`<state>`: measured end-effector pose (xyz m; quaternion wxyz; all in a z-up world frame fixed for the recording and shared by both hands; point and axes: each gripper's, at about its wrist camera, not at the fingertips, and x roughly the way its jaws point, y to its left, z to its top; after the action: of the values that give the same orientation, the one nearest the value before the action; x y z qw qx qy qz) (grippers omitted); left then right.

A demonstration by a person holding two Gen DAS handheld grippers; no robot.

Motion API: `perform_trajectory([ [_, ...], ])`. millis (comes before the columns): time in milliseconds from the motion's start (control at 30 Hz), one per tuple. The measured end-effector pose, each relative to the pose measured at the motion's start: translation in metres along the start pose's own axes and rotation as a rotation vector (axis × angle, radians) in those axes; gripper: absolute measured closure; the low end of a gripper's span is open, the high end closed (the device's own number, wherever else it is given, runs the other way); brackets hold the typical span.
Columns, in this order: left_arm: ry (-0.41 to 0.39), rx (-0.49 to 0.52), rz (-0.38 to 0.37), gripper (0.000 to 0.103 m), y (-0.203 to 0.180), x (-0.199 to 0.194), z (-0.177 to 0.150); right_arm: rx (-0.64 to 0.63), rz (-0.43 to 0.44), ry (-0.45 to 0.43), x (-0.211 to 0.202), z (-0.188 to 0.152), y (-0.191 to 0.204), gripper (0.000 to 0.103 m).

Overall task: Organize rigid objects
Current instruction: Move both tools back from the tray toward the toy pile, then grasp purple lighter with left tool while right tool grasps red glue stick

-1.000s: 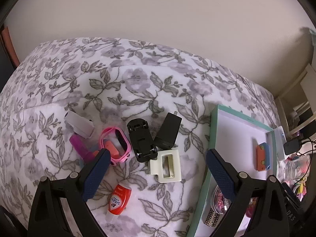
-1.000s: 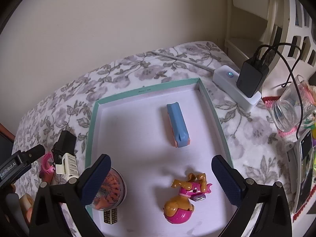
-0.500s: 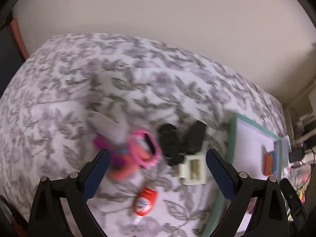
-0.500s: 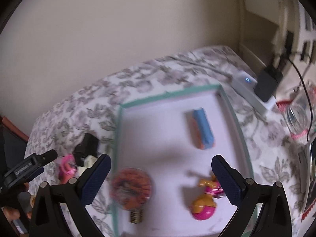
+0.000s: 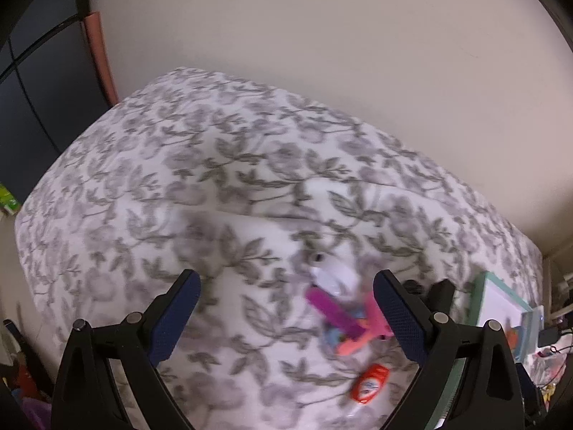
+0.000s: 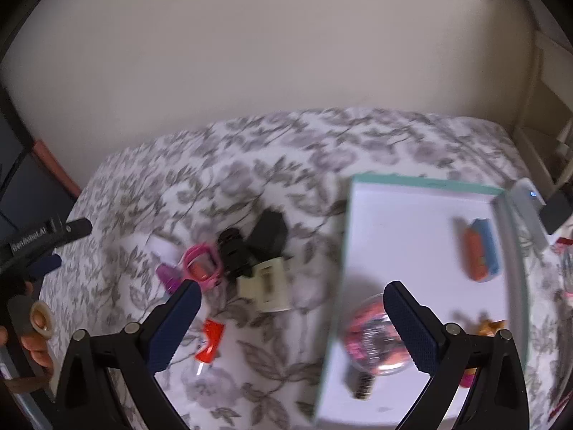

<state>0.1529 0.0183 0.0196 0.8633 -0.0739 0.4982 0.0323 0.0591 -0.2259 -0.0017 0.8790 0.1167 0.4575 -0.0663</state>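
Loose objects lie on the floral bedspread [image 6: 250, 165]: a pink watch [image 6: 201, 264], a black stand [image 6: 234, 251], a black charger [image 6: 269, 232], a cream block [image 6: 266, 285], a purple piece [image 6: 168, 276] and a small red-capped bottle [image 6: 211, 340]. A teal-rimmed white tray [image 6: 422, 182] to the right holds an orange-and-blue case [image 6: 481, 255] and a clear ball [image 6: 372, 337]. My right gripper [image 6: 292, 322] is open above the bed, near the cream block. My left gripper [image 5: 284, 317] is open and empty, left of the purple piece [image 5: 335, 310] and bottle [image 5: 369, 383].
A white power strip with a black plug [image 6: 530, 204] lies right of the tray. A wall runs behind the bed. Dark furniture [image 5: 35, 89] stands to the left. The person's hand on the left gripper handle [image 6: 35, 326] shows in the right wrist view.
Both grippers have swung left. The left view now faces bare bedspread with the pile at its right. The right view has moved from the tray to the loose pile.
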Motion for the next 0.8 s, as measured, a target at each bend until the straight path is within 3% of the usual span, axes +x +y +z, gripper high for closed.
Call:
perform_trajectory([
  [167, 0.087, -0.035, 0.055, 0.006, 0.026, 0.021, -0.002, -0.032, 0.005, 0.064, 0.024, -0.009, 0.024, 0.0],
  [400, 0.205, -0.043, 0.082, 0.006, 0.029, 0.054, -0.015, -0.103, -0.036, 0.154, 0.058, -0.029, 0.05, 0.0],
  [800, 0.206, -0.027, 0.02, 0.006, 0.011, 0.065, -0.014, -0.193, -0.081, 0.246, 0.094, -0.055, 0.072, 0.0],
])
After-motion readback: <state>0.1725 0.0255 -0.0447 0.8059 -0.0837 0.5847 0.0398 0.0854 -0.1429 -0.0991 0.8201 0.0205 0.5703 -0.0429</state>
